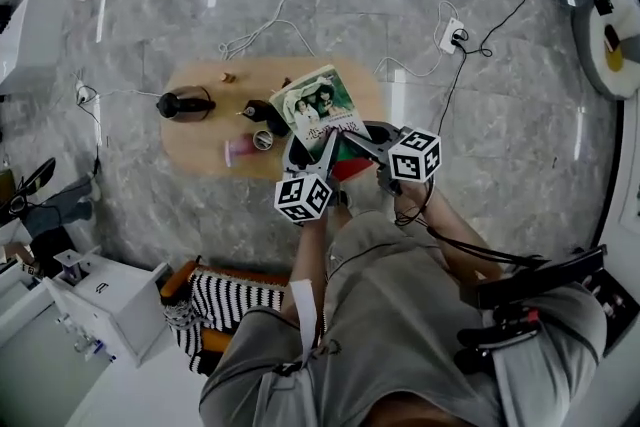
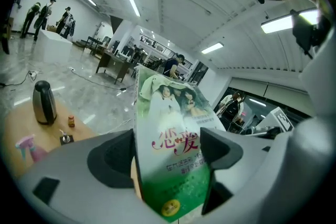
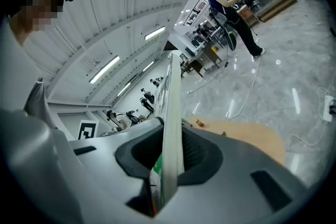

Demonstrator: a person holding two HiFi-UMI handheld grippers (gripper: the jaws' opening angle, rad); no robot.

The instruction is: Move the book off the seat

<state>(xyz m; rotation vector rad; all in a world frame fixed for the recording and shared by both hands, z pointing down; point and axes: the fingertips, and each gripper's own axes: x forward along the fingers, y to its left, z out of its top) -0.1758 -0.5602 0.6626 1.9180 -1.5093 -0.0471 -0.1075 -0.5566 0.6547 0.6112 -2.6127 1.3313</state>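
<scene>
Biggest worry for us right now: we're holding the thin, glossy green-and-white photo-cover book [image 1: 318, 105] in the air over the 3 o'clock end of the oval pale-wood table [image 1: 200, 155], well clear of the black-and-white striped seat [image 1: 235, 303] at 7 o'clock. The right gripper [image 3: 170, 152] is pinching it neatly edge-on. The left gripper [image 2: 168, 157] looks to be clamping it skewed across its smooth grey jaws, so we're thinking the slick cover could twist out and land on the small dark jar [image 1: 262, 113] at its 9 o'clock.
</scene>
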